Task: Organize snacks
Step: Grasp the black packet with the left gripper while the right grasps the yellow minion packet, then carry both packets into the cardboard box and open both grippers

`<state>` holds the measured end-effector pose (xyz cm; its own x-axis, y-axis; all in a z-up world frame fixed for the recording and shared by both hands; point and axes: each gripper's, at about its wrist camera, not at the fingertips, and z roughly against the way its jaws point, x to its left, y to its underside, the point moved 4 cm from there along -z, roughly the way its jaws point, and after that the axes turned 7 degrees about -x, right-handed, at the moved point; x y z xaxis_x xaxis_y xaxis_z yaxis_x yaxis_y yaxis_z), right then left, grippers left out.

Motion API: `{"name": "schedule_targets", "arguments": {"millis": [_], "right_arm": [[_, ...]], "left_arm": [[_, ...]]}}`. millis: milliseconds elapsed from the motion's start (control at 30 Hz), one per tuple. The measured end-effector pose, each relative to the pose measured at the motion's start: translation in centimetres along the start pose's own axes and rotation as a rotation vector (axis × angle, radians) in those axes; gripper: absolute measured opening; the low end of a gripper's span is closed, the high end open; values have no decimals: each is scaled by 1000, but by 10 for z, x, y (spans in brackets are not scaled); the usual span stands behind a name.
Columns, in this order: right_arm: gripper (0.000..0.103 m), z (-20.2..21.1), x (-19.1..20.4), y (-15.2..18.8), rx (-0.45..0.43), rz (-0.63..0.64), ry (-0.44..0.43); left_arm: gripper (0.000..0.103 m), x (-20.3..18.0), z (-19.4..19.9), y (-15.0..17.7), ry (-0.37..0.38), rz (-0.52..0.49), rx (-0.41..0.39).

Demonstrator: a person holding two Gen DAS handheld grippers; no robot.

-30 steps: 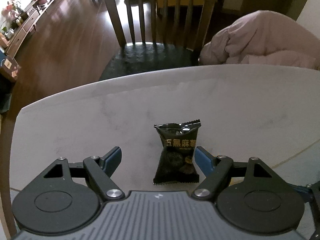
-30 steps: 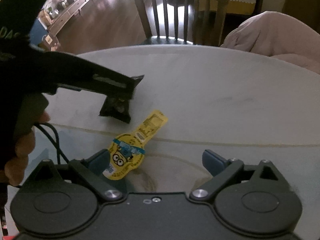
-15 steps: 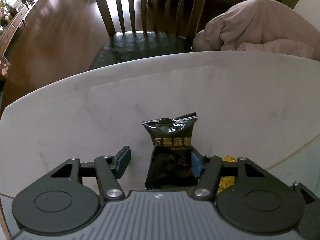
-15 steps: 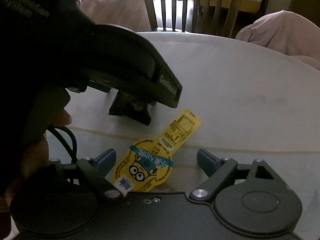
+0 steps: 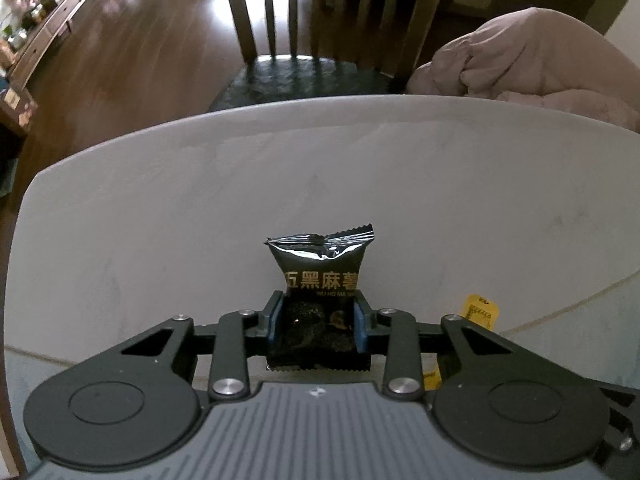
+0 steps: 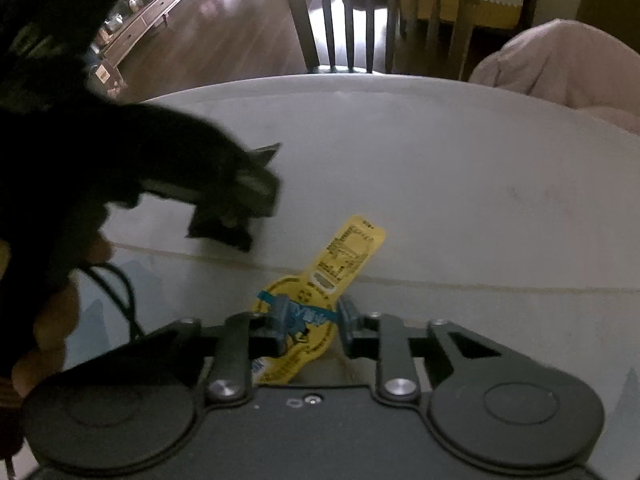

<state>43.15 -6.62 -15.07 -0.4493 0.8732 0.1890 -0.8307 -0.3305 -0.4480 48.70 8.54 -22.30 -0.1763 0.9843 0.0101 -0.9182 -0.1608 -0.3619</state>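
The left claw (image 5: 319, 320) is clamped on the lower half of a black snack packet (image 5: 322, 276), its blue pads pressed against both sides while the crimped top edge sticks out toward 12 o'clock over the pale tabletop (image 5: 200, 216). The right claw (image 6: 313, 318) is drawn in narrow around the round end of a yellow snack pouch (image 6: 340, 260), pads touching it on either side, with the pouch's long tab pointing to 1 o'clock. In the right wrist view the black packet hangs at 10 o'clock from the yellow pouch, held in the blurred left claw.
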Motion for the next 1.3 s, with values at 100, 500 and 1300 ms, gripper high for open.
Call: {"name": "schedule_targets", "arguments": {"millis": [100, 500, 1300], "right_arm": [[16, 3, -1, 5, 10, -8, -16], [22, 2, 4, 5, 39, -68, -15], [85, -24, 32, 7, 52, 136, 106]], "left_arm": [[33, 5, 9, 8, 4, 16, 4], [33, 40, 56, 28, 20, 64, -36], [33, 83, 99, 58, 6, 142, -61]]}}
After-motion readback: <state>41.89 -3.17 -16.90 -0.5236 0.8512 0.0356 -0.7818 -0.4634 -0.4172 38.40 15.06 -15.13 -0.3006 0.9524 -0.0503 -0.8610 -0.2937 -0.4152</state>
